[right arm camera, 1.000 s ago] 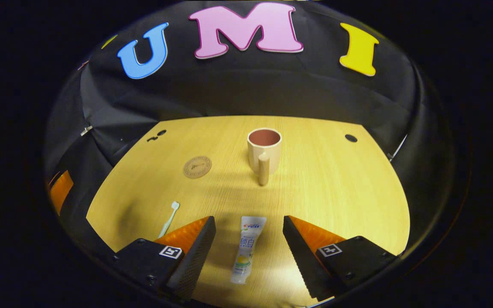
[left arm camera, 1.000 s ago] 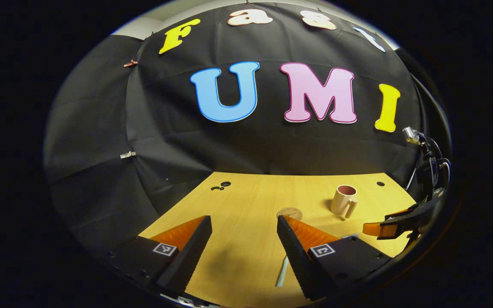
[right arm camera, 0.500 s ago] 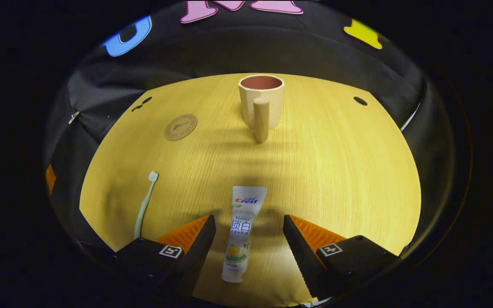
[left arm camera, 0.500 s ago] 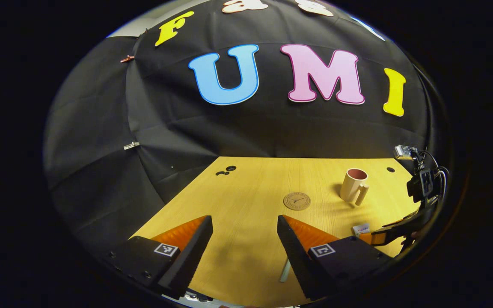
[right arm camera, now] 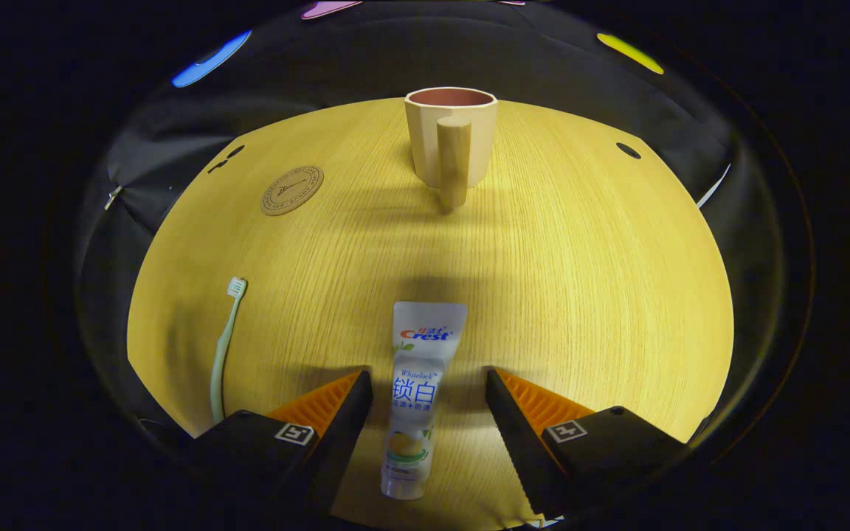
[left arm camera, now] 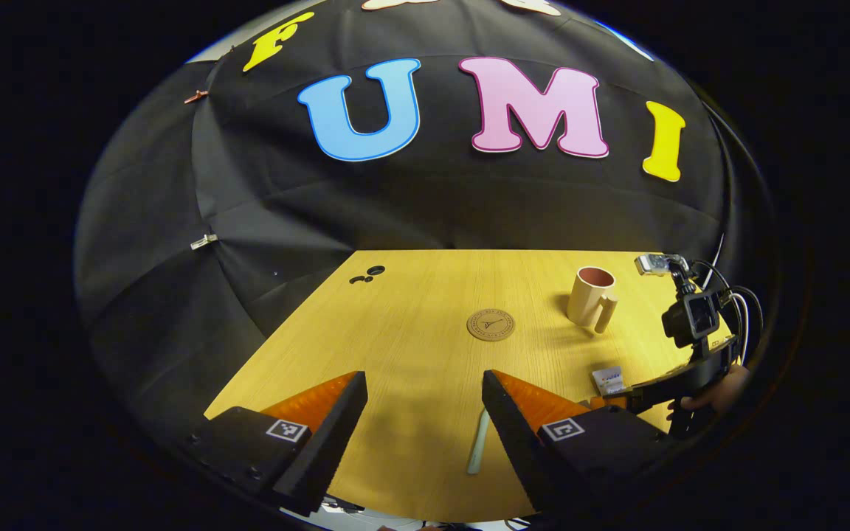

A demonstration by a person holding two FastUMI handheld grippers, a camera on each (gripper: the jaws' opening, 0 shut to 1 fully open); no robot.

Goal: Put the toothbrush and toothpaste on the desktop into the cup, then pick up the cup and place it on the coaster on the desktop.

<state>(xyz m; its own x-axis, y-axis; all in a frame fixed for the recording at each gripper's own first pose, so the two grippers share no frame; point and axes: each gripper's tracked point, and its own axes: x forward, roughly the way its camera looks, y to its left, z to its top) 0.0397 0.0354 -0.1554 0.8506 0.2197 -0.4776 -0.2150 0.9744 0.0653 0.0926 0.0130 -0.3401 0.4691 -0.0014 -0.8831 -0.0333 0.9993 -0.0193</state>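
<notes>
Toothpaste [right arm camera: 419, 391] is seen flat on the desktop [right arm camera: 580, 280] between the spread, untouching fingers of the right gripper [right arm camera: 429, 383]; the cup [right arm camera: 451, 140] stands at 12 o'clock, the toothbrush [right arm camera: 223, 346] at 9. The left gripper [left arm camera: 421, 387] is held apart.

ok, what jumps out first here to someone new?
The toothpaste lying flat between the open right tongs, lengthwise along them. Beyond it the cup stands upright, handle facing the camera, with the coaster to its left and the toothbrush near the desk's left edge.
</notes>
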